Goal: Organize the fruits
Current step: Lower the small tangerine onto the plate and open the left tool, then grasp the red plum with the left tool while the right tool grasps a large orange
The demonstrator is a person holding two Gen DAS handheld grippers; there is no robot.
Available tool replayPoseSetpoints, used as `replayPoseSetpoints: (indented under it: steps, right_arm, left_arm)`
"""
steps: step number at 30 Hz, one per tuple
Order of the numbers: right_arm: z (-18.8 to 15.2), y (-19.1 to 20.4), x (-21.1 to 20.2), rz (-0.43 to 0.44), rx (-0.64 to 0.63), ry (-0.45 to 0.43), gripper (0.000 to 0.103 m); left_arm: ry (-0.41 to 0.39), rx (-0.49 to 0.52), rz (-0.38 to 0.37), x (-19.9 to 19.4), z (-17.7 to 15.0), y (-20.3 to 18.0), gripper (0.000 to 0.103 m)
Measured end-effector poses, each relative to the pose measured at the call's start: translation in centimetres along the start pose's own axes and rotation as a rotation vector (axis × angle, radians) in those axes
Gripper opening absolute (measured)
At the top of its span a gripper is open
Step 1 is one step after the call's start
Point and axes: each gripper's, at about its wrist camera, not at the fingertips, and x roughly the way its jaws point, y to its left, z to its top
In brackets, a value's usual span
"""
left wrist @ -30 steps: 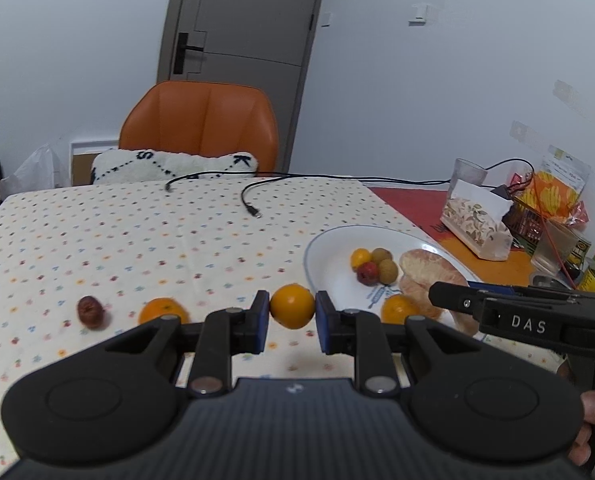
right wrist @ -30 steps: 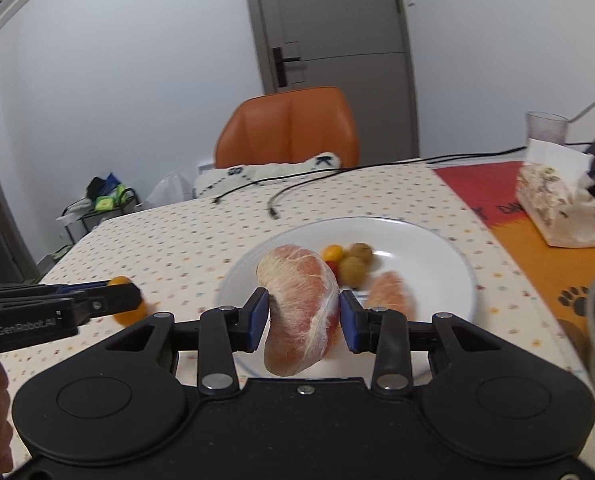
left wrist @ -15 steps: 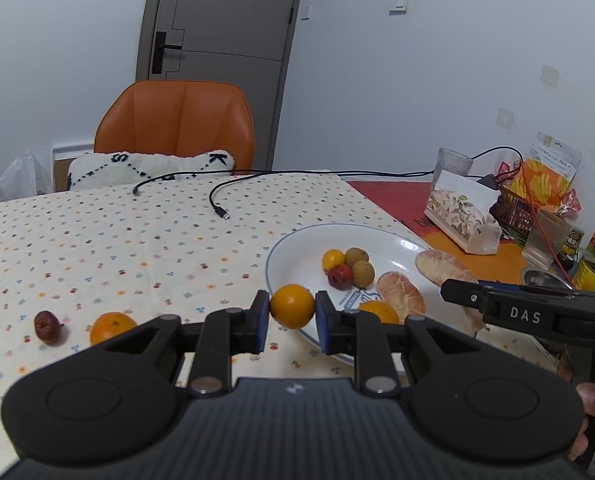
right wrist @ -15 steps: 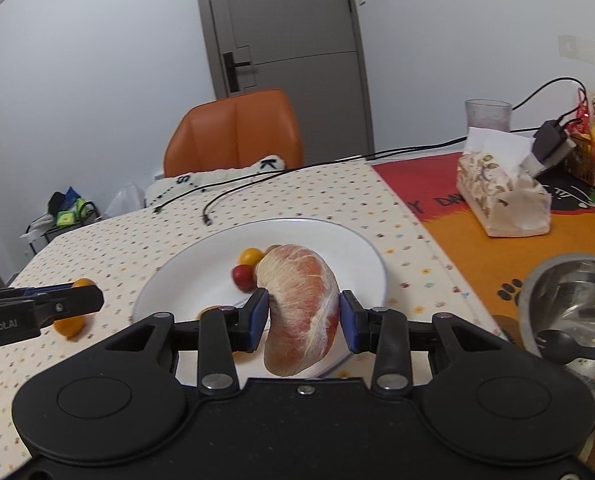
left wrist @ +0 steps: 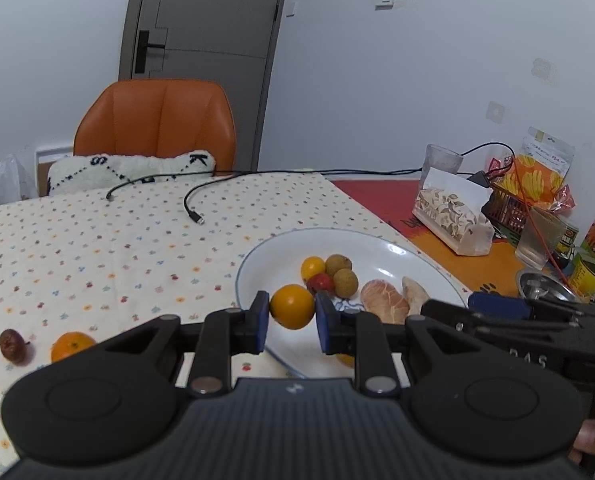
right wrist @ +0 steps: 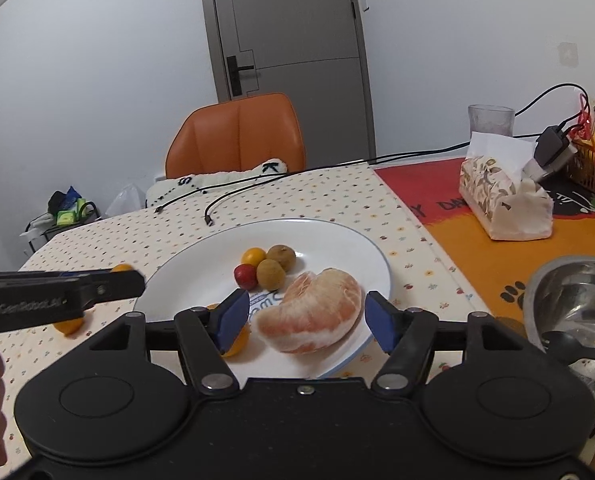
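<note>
Pinching a small orange (left wrist: pixel 292 306) over the white plate's (right wrist: pixel 337 240) near rim, the left gripper (left wrist: pixel 290 322) faced clustered small fruits (left wrist: pixel 329 274). The right gripper (right wrist: pixel 303 316) stood spread around a peeled pomelo segment (right wrist: pixel 311 316) lying on the plate; a steel bowl (right wrist: pixel 573 308) sat beside.
</note>
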Motion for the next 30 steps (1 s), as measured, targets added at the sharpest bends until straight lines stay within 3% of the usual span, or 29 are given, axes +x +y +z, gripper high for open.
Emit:
replayPoseSetpoints:
  steps: [4,14,19,30]
  right_arm:
    - [-0.1,0.2,-0.1,0.009,0.002,0.003,0.065]
    - [-0.2,1.8,-0.5,0.049,-0.009,0.007,0.07]
    - [0.0,2.8,-1.0,0.088,-0.01,0.002,0.071]
    - [-0.1,5.4,-1.2,0.162,-0.02,0.016,0.084]
  left_arm:
    - [-0.004,0.005,0.01,-0.2,0.0,0.2,0.032]
    - [0.011,-0.043,0.08,-2.2,-0.8,3.0,0.078]
    - [0.017,-0.074,0.14,-3.7,-1.2,4.8,0.082]
    - [0.035,-0.107,0.218,-6.4,-2.0,7.7,0.088]
